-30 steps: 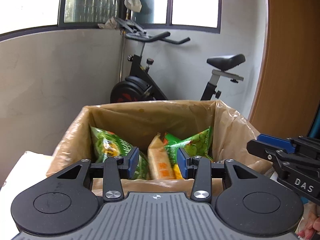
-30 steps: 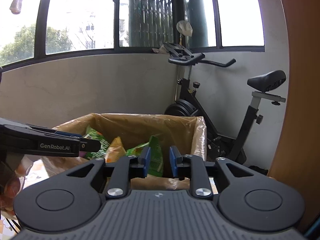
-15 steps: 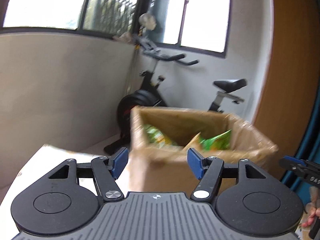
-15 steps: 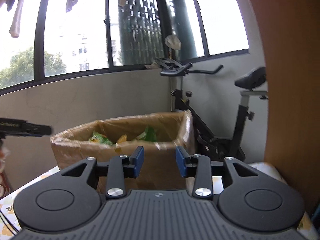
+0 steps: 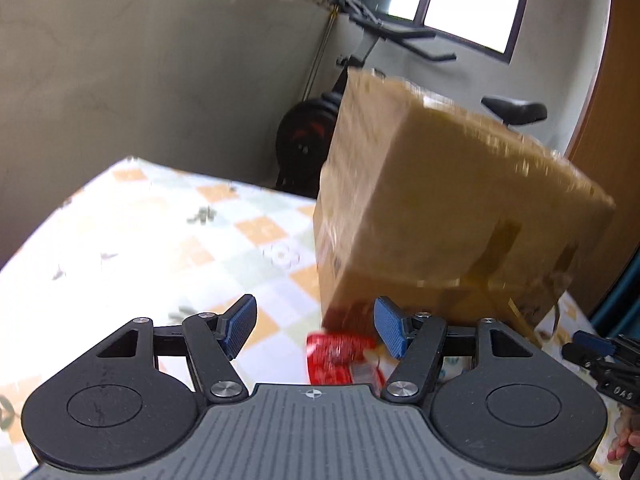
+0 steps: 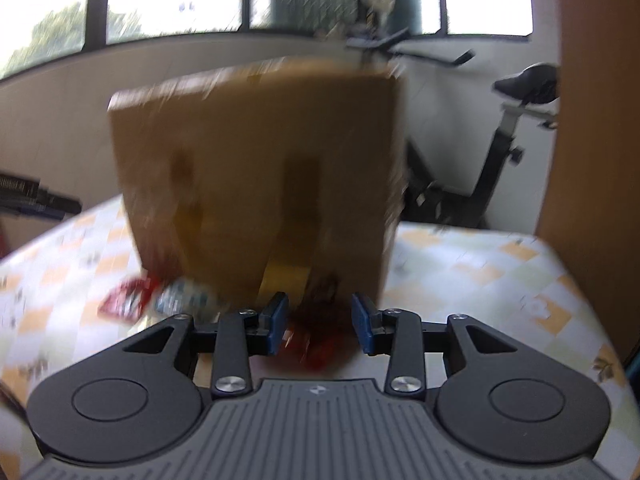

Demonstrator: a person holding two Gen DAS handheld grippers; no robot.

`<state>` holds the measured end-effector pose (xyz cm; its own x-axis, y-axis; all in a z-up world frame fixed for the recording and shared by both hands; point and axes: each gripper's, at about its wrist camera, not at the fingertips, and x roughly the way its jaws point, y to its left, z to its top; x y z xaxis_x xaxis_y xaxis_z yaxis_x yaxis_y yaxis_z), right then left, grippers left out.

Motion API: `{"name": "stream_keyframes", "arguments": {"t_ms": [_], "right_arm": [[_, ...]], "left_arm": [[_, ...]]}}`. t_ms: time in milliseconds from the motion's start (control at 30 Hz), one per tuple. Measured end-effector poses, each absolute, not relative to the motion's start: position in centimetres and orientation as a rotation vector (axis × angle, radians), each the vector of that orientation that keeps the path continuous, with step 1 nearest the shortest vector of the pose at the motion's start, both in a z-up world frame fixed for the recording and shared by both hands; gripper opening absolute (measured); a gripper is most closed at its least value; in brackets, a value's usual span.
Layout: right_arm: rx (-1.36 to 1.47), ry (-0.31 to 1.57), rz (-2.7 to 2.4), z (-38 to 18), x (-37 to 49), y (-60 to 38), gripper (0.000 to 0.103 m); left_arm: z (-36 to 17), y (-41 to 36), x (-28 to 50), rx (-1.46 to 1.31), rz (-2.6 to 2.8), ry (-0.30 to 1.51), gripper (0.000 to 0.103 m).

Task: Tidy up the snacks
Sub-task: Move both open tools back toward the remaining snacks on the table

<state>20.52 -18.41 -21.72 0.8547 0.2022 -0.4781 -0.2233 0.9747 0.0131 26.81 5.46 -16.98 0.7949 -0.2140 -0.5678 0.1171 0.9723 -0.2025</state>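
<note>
Several snack packets at the foot of a cardboard box (image 5: 448,208), all blurred: a red packet (image 5: 340,358) low in the left wrist frame just below centre, between the spread fingers of the left tool (image 5: 314,332), nothing pinched. In the right wrist frame, another red packet (image 6: 122,298) and a pale blue-white one (image 6: 180,300) at lower left of the box (image 6: 260,184), plus a dark red packet (image 6: 324,332) at bottom centre in the gap of the right tool (image 6: 319,322), fingers parted, gripping nothing. Box tall, filling the centre of both frames, standing on a checked surface (image 5: 160,240). Behind it, upper right, an exercise bike (image 6: 512,128) against a grey wall below windows.
</note>
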Motion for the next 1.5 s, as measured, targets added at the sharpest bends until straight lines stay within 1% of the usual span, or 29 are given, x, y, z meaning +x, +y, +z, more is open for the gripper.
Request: {"name": "stream_keyframes", "arguments": {"t_ms": [133,267,433,500,533,567,600,633,700,767,933,1333,1400,1500], "right_arm": [[-0.127,0.566,0.285,-23.4,21.7,-16.6,0.038],[-0.235,0.616,0.349,-24.5,23.4,-14.9,0.051],[-0.368,0.618,0.37,-25.3,24.8,-13.1,0.052],[-0.376,0.632,0.367,-25.5,25.6,-13.0,0.053],[-0.38,0.633,0.366,-25.7,26.0,-12.9,0.055],[-0.389,0.631,0.363,-25.8,26.3,-12.9,0.06],[-0.391,0.642,0.362,-25.9,26.7,-12.9,0.061],[-0.372,0.64,0.366,-25.9,27.0,-13.1,0.062],[-0.331,0.653,0.364,-26.0,27.7,-13.3,0.066],[-0.283,0.659,0.361,-26.2,28.1,-13.8,0.068],[-0.135,0.699,0.351,-26.4,28.5,-15.5,0.069],[-0.127,0.765,0.423,-25.2,26.0,-14.4,0.069],[-0.154,0.76,0.414,-25.2,25.9,-14.1,0.066],[-0.14,0.754,0.405,-25.4,26.3,-14.3,0.065]], "left_arm": [[-17.7,5.2,26.6,-0.154,-0.183,0.648,0.067],[-17.7,5.5,25.4,-0.16,-0.181,0.65,0.067],[-18.3,5.5,25.4,-0.165,-0.178,0.666,0.067],[-18.7,5.5,25.4,-0.167,-0.174,0.673,0.067],[-18.8,5.5,25.4,-0.169,-0.171,0.676,0.067],[-18.8,5.6,25.3,-0.172,-0.168,0.678,0.067],[-18.8,5.7,25.3,-0.175,-0.166,0.679,0.067],[-18.9,5.7,25.3,-0.177,-0.164,0.68,0.067],[-19.1,5.8,25.3,-0.179,-0.159,0.685,0.067],[-19.3,5.8,25.3,-0.18,-0.156,0.691,0.067],[-19.5,5.7,25.3,-0.181,-0.152,0.7,0.067],[-20.0,5.1,25.3,-0.172,-0.159,0.711,0.067],[-20.0,5.1,25.2,-0.171,-0.16,0.713,0.067],[-19.9,5.1,25.1,-0.172,-0.163,0.713,0.067]]}}
